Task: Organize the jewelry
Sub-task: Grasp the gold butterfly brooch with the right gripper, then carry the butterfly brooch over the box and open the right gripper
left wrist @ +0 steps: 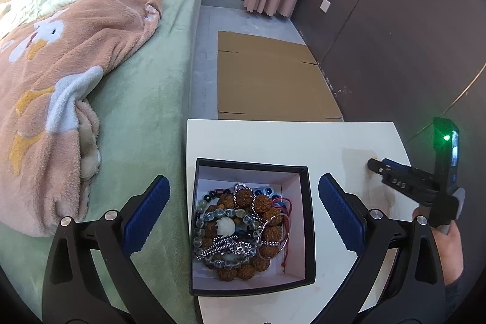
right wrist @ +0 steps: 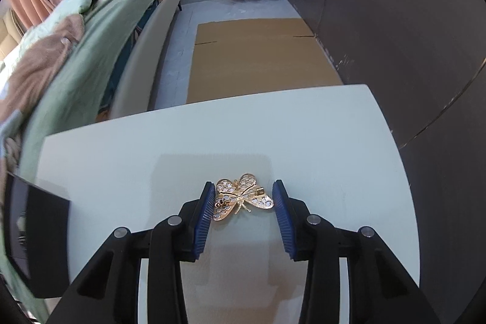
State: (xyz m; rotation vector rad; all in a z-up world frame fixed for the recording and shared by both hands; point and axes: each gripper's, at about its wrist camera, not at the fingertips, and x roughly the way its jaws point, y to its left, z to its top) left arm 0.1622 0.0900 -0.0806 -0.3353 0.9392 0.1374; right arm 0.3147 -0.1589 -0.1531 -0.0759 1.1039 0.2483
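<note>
On the white table [right wrist: 243, 126], between my right gripper [right wrist: 243, 196]'s blue pads [right wrist: 205, 214], lies a gold butterfly brooch [right wrist: 241, 198], pin side up. The left pad touches its wing; the right pad stands just beside the other wing, so nothing is clamped. At nine o'clock from the brooch sits the black box [left wrist: 308, 220], heaped with bead bracelets and chains [left wrist: 240, 226]. My left gripper [left wrist: 243, 217] hangs over that box, spread wide, grasping nothing.
</note>
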